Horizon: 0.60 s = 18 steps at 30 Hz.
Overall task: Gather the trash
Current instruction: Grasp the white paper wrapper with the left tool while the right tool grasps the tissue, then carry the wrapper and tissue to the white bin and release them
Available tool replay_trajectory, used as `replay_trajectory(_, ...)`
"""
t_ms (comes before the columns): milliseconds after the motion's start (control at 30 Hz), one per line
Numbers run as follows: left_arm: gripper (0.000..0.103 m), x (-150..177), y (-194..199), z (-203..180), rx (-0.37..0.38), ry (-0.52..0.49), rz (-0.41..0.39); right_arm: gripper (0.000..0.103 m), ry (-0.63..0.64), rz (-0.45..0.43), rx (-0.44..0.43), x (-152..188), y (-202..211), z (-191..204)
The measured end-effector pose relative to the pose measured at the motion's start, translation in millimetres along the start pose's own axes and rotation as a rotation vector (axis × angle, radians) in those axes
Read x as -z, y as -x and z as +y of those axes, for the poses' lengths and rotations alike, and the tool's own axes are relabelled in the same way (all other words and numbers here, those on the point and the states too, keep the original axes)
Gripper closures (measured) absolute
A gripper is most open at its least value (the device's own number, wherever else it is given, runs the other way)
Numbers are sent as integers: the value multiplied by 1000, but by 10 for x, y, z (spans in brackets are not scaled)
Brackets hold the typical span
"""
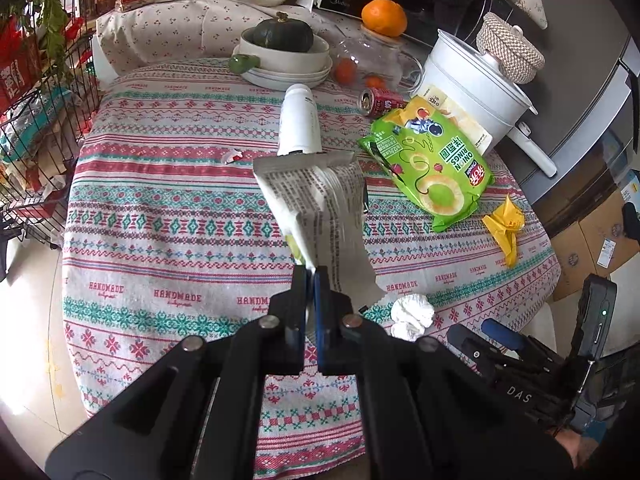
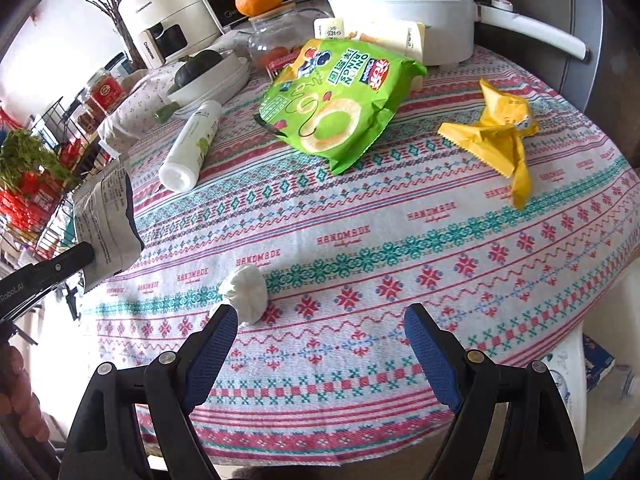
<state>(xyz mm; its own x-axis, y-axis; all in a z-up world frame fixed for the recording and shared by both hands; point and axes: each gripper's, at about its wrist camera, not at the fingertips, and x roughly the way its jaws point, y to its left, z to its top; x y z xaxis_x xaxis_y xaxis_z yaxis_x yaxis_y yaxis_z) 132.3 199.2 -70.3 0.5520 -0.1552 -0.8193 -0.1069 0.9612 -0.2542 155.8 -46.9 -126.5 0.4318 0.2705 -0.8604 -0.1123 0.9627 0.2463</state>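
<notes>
My left gripper (image 1: 311,270) is shut on a silver printed snack wrapper (image 1: 320,204) and holds it above the table; the wrapper also shows in the right wrist view (image 2: 106,220). My right gripper (image 2: 320,328) is open and empty, just above the table's near edge, with a crumpled white tissue (image 2: 246,294) by its left finger. The tissue also shows in the left wrist view (image 1: 412,314). A green onion-rings bag (image 2: 336,100), a yellow wrapper (image 2: 496,136), a lying white bottle (image 2: 192,148) and a red can (image 1: 380,102) lie on the patterned tablecloth (image 2: 400,248).
At the table's far side stand a white pot (image 1: 472,88), a bowl with a dark squash (image 1: 284,46), a glass jar with an orange on top (image 1: 374,52) and a white appliance (image 2: 168,20). A wire rack (image 1: 36,128) stands at the left. Cardboard boxes (image 1: 592,248) stand at the right.
</notes>
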Motion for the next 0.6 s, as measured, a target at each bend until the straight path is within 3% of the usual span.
replay_trajectory(167,99,15,18,57,-3,0,-2,32,-35,26,-74,-7,-244,204)
replay_trajectory(233,99,19,4,96,-4,7,5,39,-11,25,-64,-12,-326,299)
replay_trajectory(333,99,31,-13,153,-7,17,14,56,43,1,-37,-8,-410,413)
replay_trajectory(367,99,32,-16,167,-5,21,16,74,67,-1,-42,-16,-434,447)
replay_trajectory(400,99,34,-18,175,-2,24,18,78,79,8,-70,-21,-451,470)
replay_trajectory(600,99,39,-2,20,39,-7,21,80,111,-16,-48,-68,-256,394)
